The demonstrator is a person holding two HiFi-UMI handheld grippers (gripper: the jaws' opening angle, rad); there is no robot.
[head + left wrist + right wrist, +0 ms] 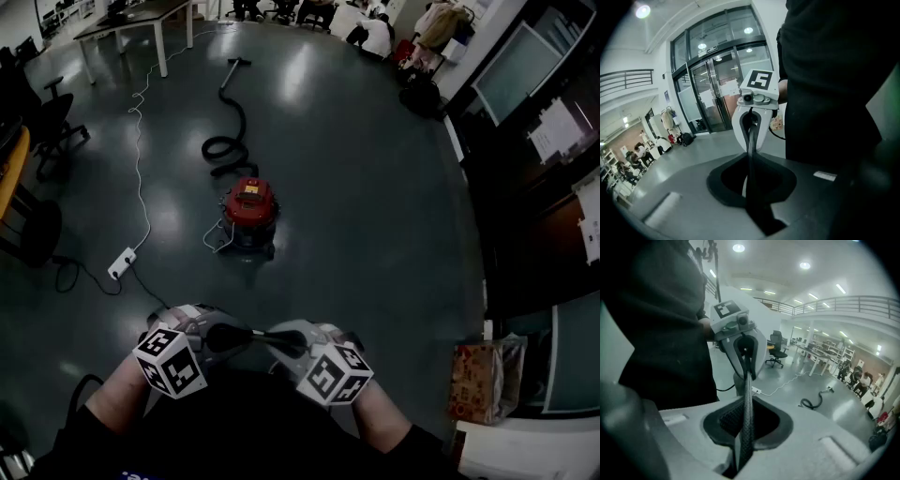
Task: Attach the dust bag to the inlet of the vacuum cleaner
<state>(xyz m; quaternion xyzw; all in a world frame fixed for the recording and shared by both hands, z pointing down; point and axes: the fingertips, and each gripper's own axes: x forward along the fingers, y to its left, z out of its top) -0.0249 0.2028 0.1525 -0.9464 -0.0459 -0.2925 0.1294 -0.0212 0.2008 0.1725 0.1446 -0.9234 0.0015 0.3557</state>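
A red vacuum cleaner (249, 211) stands on the dark floor ahead of me, and its black hose (228, 131) snakes away toward the back. No dust bag shows in any view. Both grippers hang close to my body and point at each other. The left gripper (246, 334) and the right gripper (267, 336) are shut with nothing between their jaws, and their tips nearly meet. In the left gripper view its own jaws (751, 154) form one thin dark line aimed at the white right gripper (752, 119). The right gripper view shows its shut jaws (747, 418) facing the left gripper (745, 352).
A white power strip (122, 263) with a long cable lies on the floor left of the vacuum. Office chairs (47, 122) stand at the left and a table (131, 23) at the back. People sit far behind. A paper bag (483, 380) leans by the dark cabinets on the right.
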